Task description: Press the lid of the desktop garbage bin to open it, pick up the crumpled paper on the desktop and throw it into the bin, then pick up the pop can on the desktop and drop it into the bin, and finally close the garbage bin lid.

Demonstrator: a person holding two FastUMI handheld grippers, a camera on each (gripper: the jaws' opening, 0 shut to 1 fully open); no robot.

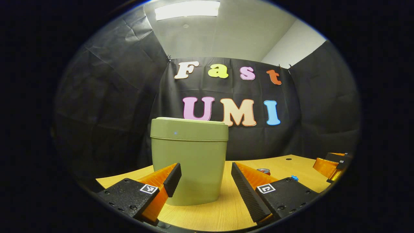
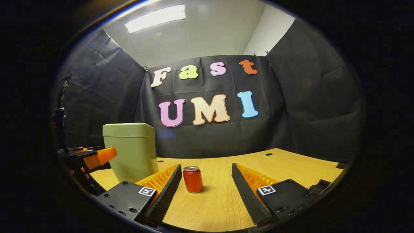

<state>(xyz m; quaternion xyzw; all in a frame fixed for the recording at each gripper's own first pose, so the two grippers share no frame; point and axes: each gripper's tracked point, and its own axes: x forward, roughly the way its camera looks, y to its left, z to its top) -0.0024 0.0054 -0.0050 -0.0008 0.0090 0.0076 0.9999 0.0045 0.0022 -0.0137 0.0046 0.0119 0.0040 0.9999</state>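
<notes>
Facing the bin [image 1: 189, 160] at frame centre, lid down, I hold my left gripper [image 1: 205, 183] spread wide to press it, my right gripper [image 2: 207, 187] likewise released, framing the can [image 2: 192, 179] at lower centre.

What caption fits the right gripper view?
Open right gripper faces an upright pop can, closed bin at left.
</notes>
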